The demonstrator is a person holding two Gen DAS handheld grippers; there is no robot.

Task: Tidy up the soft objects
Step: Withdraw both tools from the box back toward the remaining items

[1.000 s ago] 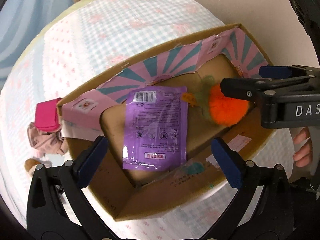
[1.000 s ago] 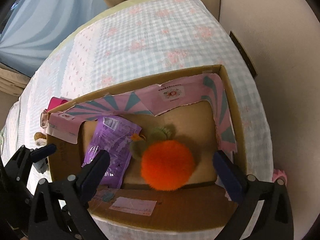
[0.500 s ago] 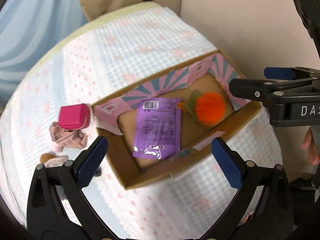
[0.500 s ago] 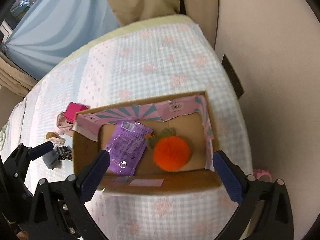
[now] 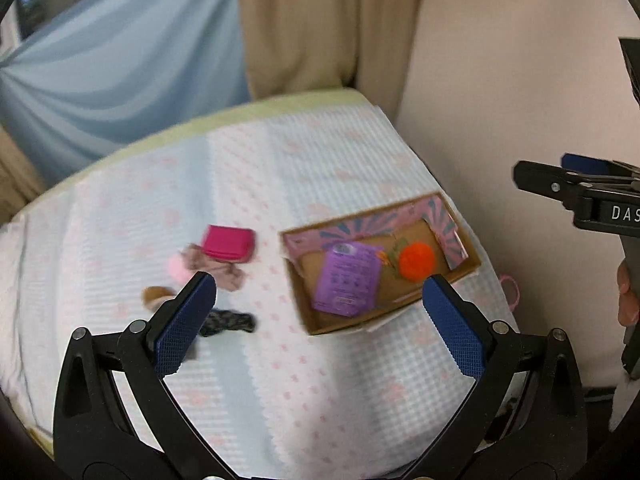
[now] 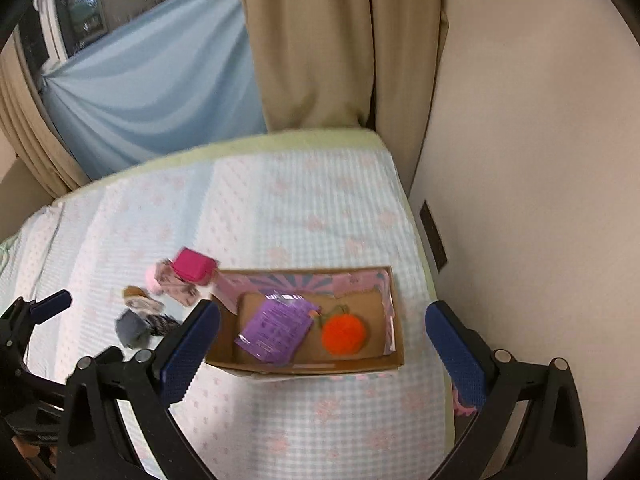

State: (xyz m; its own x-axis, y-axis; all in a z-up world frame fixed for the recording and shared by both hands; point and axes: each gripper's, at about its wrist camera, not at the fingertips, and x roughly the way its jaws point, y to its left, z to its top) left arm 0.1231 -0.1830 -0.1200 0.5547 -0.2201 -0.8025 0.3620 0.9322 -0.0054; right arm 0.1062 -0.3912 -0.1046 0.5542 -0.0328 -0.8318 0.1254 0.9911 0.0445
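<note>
Nearest the lens in each wrist view are the tongs themselves: the left gripper [image 5: 318, 312] and the right gripper [image 6: 322, 338] both stand released, their black plastic arms spread wide and the blue, finely knurled pads holding nothing. Below them lies the bed [image 6: 304, 208], covered in a pale blue-and-white gingham sheet scattered with faint pink flowers, edged in light green at the far side. On the sheet just beyond the right gripper sits a shallow rectangular cardboard box [image 6: 308, 366], plain brown outside, its inner walls lined with pink and teal sunburst paper. Inside it a flat, glossy purple foil packet [image 6: 276, 330] lies tilted against the floor of the box, and beside it, near but seemingly apart, rests a round, fuzzy orange pom-pom [image 6: 344, 334] with a small green leafy tuft at its top. To the left of the box, on the bare sheet, the remaining soft things are heaped loosely: a grey, rounded fabric lump [image 6: 130, 330], a dark patterned piece [image 5: 228, 322], a small brown-and-white plush [image 6: 138, 298], crumpled pinkish printed cloth [image 5: 218, 270], and a boxy magenta pouch [image 5: 228, 242] resting on top of that cloth. Farther back hang beige curtains [image 6: 312, 40] in vertical folds and a smooth light-blue drape [image 6: 160, 80], with a cream wall [image 6: 540, 120] on the right.
</note>
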